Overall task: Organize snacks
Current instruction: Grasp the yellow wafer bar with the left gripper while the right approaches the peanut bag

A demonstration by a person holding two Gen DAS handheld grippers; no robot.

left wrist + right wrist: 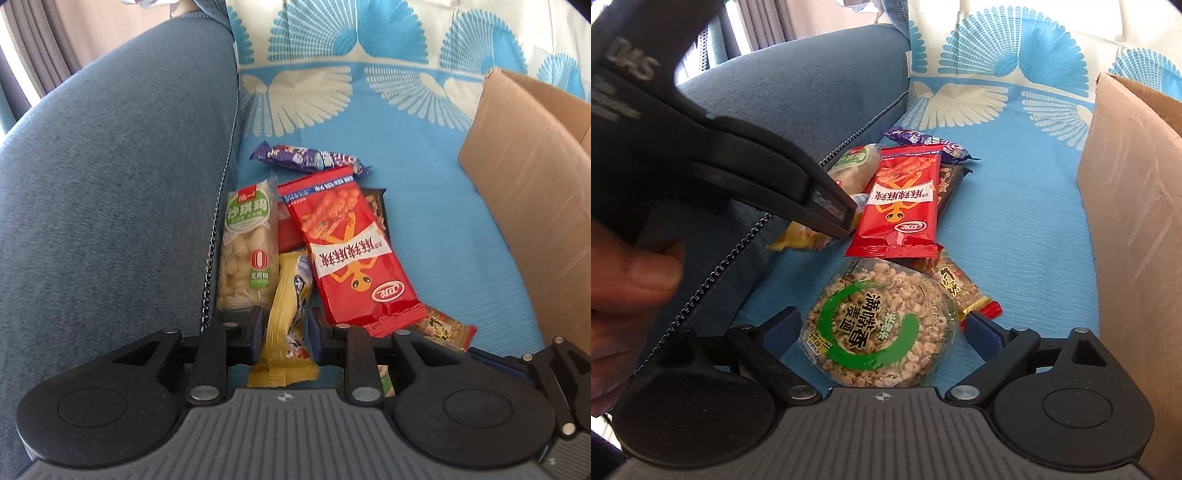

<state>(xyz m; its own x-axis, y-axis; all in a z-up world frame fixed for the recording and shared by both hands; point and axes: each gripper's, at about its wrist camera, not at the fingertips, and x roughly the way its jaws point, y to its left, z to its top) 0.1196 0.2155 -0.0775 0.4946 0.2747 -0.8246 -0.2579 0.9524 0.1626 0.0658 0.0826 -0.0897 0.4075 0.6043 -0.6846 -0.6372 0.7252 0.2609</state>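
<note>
A heap of snack packets lies on the blue patterned sofa cover (424, 229), with the large glossy red snack packet (351, 251) on top. Left of that red packet, the left gripper (286, 332) pinches a ribbed yellow wrapper (286, 310), its pads pressed on both sides. Nearer the camera than the red packet, the right gripper (886, 332) stands spread wide around a round clear tub of puffed grain with a green ring label (875, 328), pads apart from it. A purple wrapped bar (310, 158) lies beyond the red packet; a brown cardboard box (535, 206) stands well to its right.
</note>
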